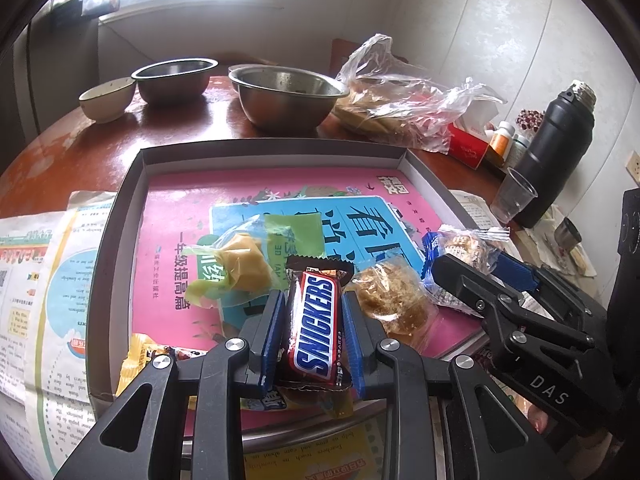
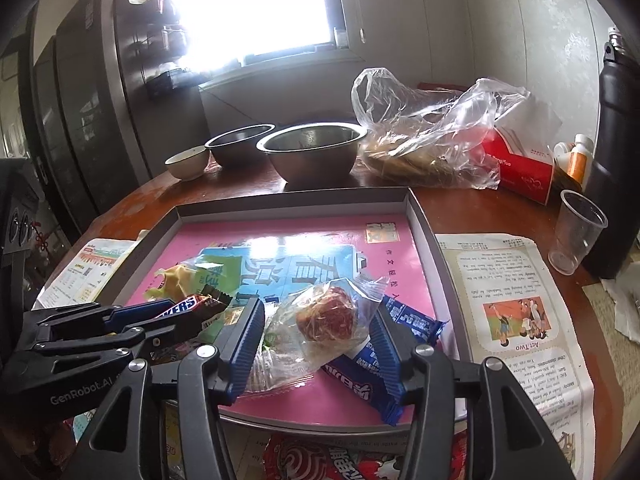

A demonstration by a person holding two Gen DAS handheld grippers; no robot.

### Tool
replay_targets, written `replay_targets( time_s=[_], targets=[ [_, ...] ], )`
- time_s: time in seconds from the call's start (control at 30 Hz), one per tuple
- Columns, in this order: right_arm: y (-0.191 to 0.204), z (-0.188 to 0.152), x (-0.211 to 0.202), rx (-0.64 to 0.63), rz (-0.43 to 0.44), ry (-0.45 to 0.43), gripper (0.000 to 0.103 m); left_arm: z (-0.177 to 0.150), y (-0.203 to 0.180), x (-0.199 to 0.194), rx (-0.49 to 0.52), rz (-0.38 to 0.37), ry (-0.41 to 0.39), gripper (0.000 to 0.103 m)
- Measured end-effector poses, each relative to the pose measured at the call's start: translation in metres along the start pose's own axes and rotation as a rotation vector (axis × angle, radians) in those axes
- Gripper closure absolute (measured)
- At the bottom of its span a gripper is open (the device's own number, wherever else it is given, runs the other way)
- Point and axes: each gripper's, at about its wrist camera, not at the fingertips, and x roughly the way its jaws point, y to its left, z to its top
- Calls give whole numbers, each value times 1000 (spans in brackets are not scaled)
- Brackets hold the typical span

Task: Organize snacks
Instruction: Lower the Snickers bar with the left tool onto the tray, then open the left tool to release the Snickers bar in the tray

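Note:
My left gripper point(image 1: 312, 300) is shut on a brown Snickers bar point(image 1: 316, 324), held lengthwise between its blue pads above the near part of a shallow grey tray point(image 1: 272, 148) that holds a pink book. My right gripper point(image 2: 316, 312) stands open around a clear-wrapped reddish pastry point(image 2: 326, 316) that rests on a blue snack packet point(image 2: 360, 364) in the tray; the loose wrapper brushes the pads. In the right wrist view the left gripper point(image 2: 160, 312) with the Snickers bar point(image 2: 180, 306) is at the left. A yellow-green wrapped sweet point(image 1: 236, 264) and a crumbly round cake point(image 1: 392, 296) lie in the tray.
Beyond the tray stand two steel bowls point(image 2: 312, 152), a ceramic bowl point(image 2: 188, 162), a plastic bag of flatbread point(image 2: 428, 144) and a red tissue box point(image 2: 520, 168). A black flask point(image 1: 556, 152) and a plastic cup point(image 2: 576, 236) are at the right. Newspaper point(image 2: 516, 320) flanks the tray; a red packet point(image 2: 340, 460) lies near.

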Motion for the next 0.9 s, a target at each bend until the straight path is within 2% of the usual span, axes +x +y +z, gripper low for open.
replay_targets(
  time_s=[0.27, 0.63, 0.73, 0.8, 0.9],
  targets=[
    [-4, 0, -4, 22, 12, 1, 47, 1, 0, -2, -10, -10, 1, 73],
    [-7, 1, -14, 32, -15, -24, 41, 0, 0, -10, -22, -16, -10, 73],
    [-8, 1, -18, 37, -15, -32, 40, 0, -2, -13, -22, -20, -11, 70],
    [-8, 2, -20, 35, -13, -38, 38, 0, -4, -15, -22, -22, -14, 62],
    [-8, 3, -23, 23, -16, -45, 37, 1, -5, -19, -25, -27, -25, 58]
  ],
)
